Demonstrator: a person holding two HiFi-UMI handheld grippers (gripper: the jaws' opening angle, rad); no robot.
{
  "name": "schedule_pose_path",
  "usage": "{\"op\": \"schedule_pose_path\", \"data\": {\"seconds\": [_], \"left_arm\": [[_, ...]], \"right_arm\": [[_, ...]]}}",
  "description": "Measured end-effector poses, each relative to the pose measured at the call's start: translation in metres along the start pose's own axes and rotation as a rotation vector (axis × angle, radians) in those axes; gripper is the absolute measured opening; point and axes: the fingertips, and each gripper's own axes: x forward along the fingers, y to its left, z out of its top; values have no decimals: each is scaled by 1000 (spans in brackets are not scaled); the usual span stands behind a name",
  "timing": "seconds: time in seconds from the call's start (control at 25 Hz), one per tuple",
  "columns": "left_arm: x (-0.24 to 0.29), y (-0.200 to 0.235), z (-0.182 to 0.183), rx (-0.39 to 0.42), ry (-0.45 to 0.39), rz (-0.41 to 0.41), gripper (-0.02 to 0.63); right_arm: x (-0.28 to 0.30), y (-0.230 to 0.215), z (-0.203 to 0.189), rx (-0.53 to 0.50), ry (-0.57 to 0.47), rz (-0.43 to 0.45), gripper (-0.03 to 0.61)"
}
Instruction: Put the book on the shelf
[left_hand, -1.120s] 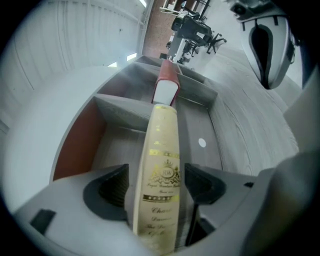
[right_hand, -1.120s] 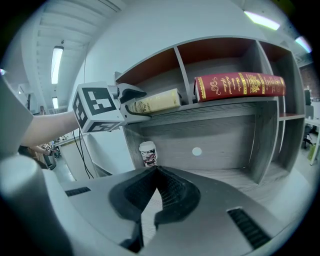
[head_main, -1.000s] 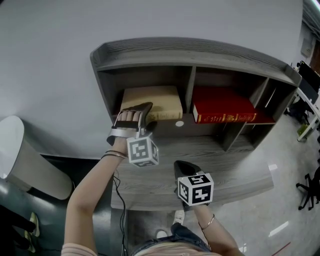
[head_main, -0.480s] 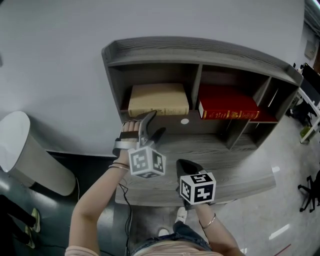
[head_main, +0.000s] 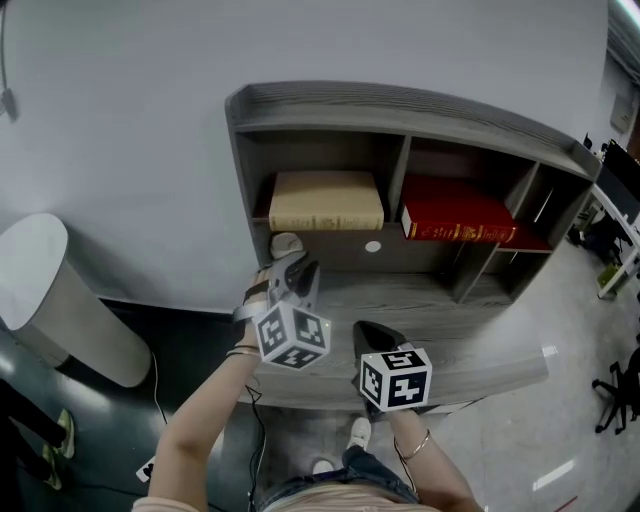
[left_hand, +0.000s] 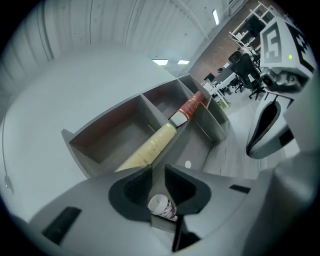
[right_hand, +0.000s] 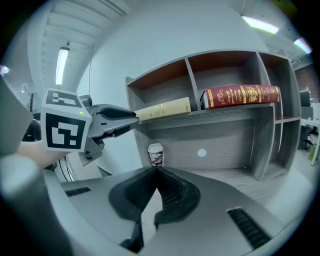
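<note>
Right gripper (right_hand: 157, 170) is held over the tabletop (head_main: 450, 330), jaws pressed together, nothing between them. Left gripper (left_hand: 158, 170) is just ahead, jaws closing to a narrow gap, nothing clamped. A white-lidded cup (head_main: 286, 244) is seen beyond them. Beige book (head_main: 326, 200) is laid flat in the left compartment of the shelf (head_main: 400, 105), red book (head_main: 458, 218) in the next.

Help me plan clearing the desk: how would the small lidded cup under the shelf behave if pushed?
The cup stands upright, taller than wide, so a high push would probably tip it. Its round body would likely roll on the desk once down. It looks light; contents are hidden, so that's uncertain.
</note>
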Motion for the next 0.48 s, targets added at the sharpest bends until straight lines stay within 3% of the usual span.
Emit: {"op": "schedule_pose_path", "data": {"seconds": [0.2,0.48], "left_arm": [[-13,-15,-14,-135,28,-34,28],[-26,-36,-38,-394,68,-105,12]], "right_arm": [[-3,10,-4,-6,2,12,8],[-5,19,-12,-5,9,17,9]]}}
